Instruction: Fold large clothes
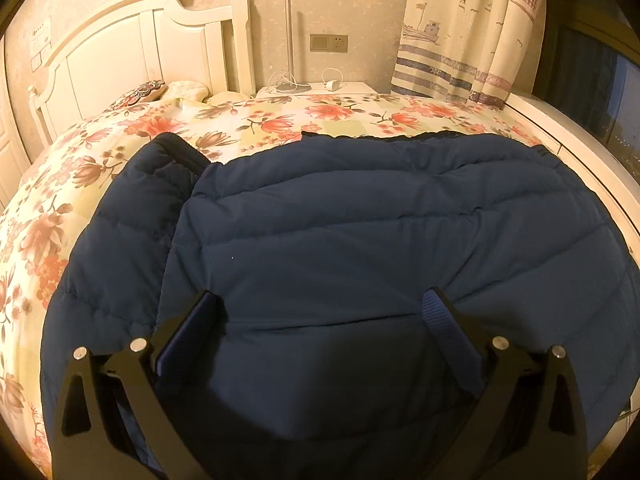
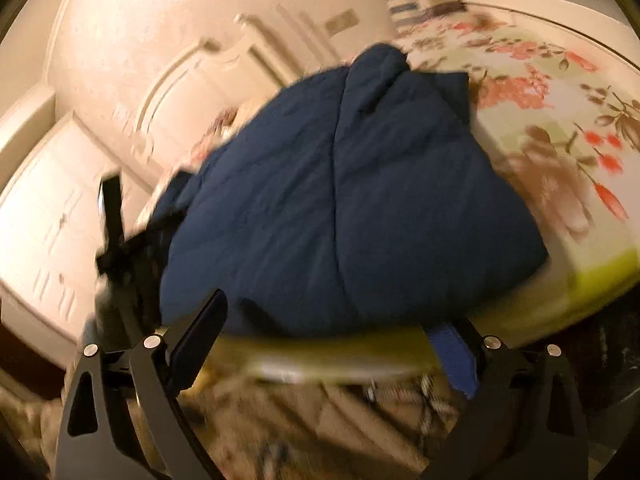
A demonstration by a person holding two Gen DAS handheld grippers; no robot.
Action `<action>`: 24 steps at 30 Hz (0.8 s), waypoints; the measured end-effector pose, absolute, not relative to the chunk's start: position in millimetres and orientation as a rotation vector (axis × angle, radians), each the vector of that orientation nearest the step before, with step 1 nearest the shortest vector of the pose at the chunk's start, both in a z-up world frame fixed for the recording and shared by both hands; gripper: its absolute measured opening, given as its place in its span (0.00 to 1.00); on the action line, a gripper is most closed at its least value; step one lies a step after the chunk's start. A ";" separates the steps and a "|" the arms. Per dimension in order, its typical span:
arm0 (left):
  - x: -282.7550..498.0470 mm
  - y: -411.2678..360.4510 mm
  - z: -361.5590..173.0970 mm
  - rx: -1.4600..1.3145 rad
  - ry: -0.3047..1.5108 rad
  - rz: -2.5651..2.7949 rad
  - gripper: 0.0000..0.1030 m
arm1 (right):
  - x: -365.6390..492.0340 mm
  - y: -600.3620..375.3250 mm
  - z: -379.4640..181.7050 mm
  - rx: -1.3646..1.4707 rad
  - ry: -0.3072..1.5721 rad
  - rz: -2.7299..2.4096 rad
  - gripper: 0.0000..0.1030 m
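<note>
A navy quilted jacket point(image 1: 360, 240) lies spread on the floral bed cover point(image 1: 248, 120), with one sleeve point(image 1: 132, 216) angled out to the left. My left gripper point(image 1: 320, 300) hangs low over the jacket's near part, open wide, with only flat fabric under the gap. The right wrist view is blurred. There the jacket point(image 2: 340, 200) lies as a mound at the bed's edge. My right gripper point(image 2: 332, 316) stands open just off that edge, and its fingertips point(image 2: 216, 304) reach the jacket's near hem without pinching it.
A white headboard point(image 1: 120, 52), pillows point(image 1: 188, 90) and a nightstand point(image 1: 352, 88) with a lamp pole and charger stand behind the bed. A curtain point(image 1: 460, 32) and a dark window point(image 1: 600, 92) are at the right. A patterned rug point(image 2: 340, 420) lies below the bed edge. A black tool frame point(image 2: 116, 240) shows left of the jacket.
</note>
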State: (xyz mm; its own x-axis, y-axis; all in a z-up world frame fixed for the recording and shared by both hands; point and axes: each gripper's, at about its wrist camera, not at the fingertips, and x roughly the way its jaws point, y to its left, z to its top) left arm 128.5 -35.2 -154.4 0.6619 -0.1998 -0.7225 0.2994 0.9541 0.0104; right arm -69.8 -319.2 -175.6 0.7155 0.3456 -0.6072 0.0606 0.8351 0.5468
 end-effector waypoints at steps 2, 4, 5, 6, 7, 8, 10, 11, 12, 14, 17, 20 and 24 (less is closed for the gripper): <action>128.5 -34.9 -154.6 0.133 0.799 -0.283 0.98 | -47.7 -322.7 -178.2 0.617 0.724 0.150 0.91; 128.7 -35.4 -154.8 0.137 0.799 -0.281 0.98 | -27.2 -319.6 -176.9 0.615 0.709 0.102 0.91; 129.2 -35.8 -154.7 0.141 0.801 -0.279 0.98 | -21.5 -317.8 -176.2 0.609 0.697 0.086 0.89; 129.7 -36.4 -154.6 0.148 0.805 -0.275 0.98 | -18.8 -317.2 -175.7 0.617 0.659 0.074 0.84; 130.7 -37.9 -153.3 0.162 0.818 -0.271 0.98 | -20.9 -319.0 -174.6 0.635 0.604 0.072 0.72; 131.8 -40.1 -151.1 0.175 0.837 -0.270 0.98 | -25.5 -320.1 -171.7 0.625 0.558 0.073 0.52; 138.0 -46.2 -138.8 0.175 0.897 -0.311 0.97 | -33.6 -319.7 -166.2 0.562 0.501 0.091 0.44; 142.0 -50.8 -128.2 0.165 0.901 -0.330 0.97 | -38.1 -318.3 -164.2 0.532 0.483 0.093 0.43; 144.9 -55.6 -119.8 0.170 0.886 -0.324 0.97 | -41.0 -316.1 -163.8 0.514 0.473 0.089 0.42; 160.0 -75.6 -96.7 0.228 0.822 -0.255 0.98 | -44.1 -314.8 -161.7 0.488 0.455 0.086 0.42; 196.7 -108.6 -95.0 0.304 0.842 -0.182 0.98 | -46.1 -311.4 -155.0 0.449 0.438 0.086 0.42; 232.5 -128.9 -119.2 0.367 0.902 -0.085 0.98 | -49.8 -300.5 -143.4 0.368 0.407 0.084 0.42; 232.9 -132.7 -136.8 0.395 0.938 -0.074 0.90 | -51.9 -284.4 -124.3 0.246 0.383 0.091 0.42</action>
State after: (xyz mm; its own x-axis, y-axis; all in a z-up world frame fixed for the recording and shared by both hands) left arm 232.9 -132.7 -136.8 0.5943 0.1082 -0.7969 0.2314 0.9260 0.2982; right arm -51.9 -284.4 -124.3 0.9240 0.1336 -0.3583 -0.0411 0.9663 0.2542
